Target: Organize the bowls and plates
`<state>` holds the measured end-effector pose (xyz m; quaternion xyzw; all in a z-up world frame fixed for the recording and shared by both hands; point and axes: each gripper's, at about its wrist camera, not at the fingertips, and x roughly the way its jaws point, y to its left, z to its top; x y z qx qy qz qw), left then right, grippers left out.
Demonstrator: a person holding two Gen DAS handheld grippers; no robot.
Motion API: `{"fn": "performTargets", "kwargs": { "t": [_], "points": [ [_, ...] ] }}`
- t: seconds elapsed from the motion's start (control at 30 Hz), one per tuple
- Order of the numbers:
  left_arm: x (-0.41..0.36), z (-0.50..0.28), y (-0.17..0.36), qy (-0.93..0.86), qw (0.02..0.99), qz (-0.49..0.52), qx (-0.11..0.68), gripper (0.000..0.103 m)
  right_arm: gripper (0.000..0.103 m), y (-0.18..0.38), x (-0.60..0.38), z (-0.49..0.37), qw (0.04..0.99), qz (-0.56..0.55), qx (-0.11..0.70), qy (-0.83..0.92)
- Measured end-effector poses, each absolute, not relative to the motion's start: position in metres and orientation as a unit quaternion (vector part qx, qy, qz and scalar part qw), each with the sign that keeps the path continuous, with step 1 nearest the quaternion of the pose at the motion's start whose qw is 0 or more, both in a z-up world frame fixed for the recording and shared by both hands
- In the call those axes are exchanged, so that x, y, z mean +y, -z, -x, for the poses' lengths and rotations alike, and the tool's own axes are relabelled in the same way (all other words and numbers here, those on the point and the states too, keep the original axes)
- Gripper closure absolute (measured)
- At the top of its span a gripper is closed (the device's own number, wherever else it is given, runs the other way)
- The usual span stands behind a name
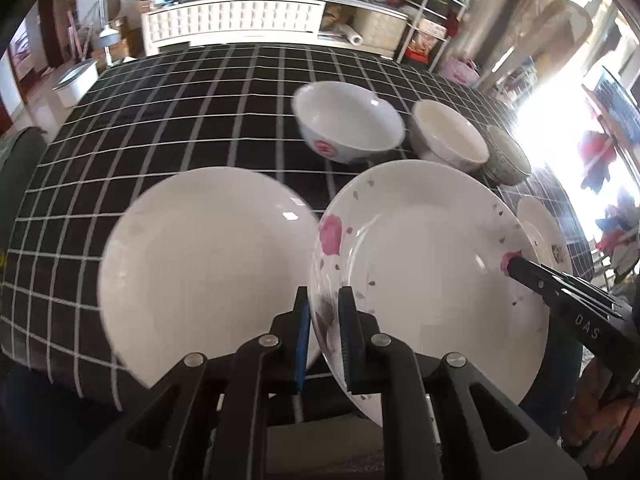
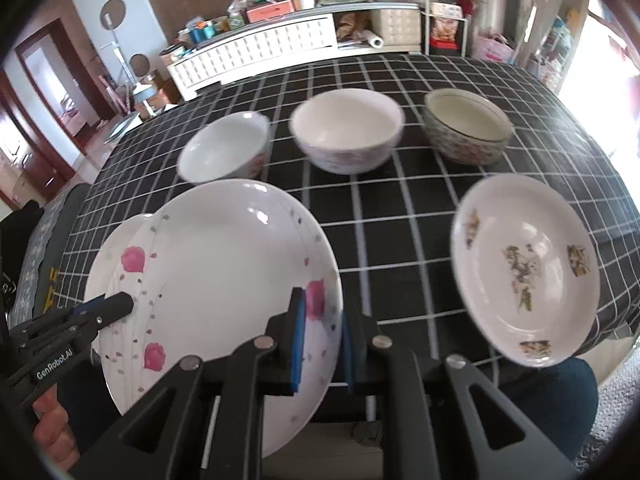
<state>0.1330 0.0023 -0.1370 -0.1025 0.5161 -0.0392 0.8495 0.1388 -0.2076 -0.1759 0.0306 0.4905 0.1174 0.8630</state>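
Checked tablecloth (image 1: 160,128), left tongs (image 1: 323,304) and right tongs (image 2: 323,312) clamped on flowered plate (image 1: 432,264)

Right claw (image 2: 323,320) clamped on pink-flowered plate (image 2: 216,280) at seven o'clock; left claw (image 2: 120,304) gripping its nine-o'clock rim; three bowls (image 2: 347,136) toward twelve.

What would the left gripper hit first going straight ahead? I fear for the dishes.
Probably the checked tablecloth between the plain white plate and the red-marked bowl; the left gripper already clamps the pink-flowered plate. Depth is unclear.
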Motion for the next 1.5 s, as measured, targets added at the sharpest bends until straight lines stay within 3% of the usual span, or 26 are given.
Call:
{"fn": "performTargets", "kwargs": {
  "t": [0.63,1.5],
  "points": [
    [0.101,-0.077,0.141,-0.05,0.843,0.135,0.518,0.091,0.083,0.202,-0.107,-0.131,0.836,-0.004,0.516,-0.185],
    [0.142,-0.112,0.154,-0.07,0.832,0.146,0.531,0.091,0.083,0.212,-0.063,-0.16,0.824,0.027,0.532,-0.192]
  ]
}}
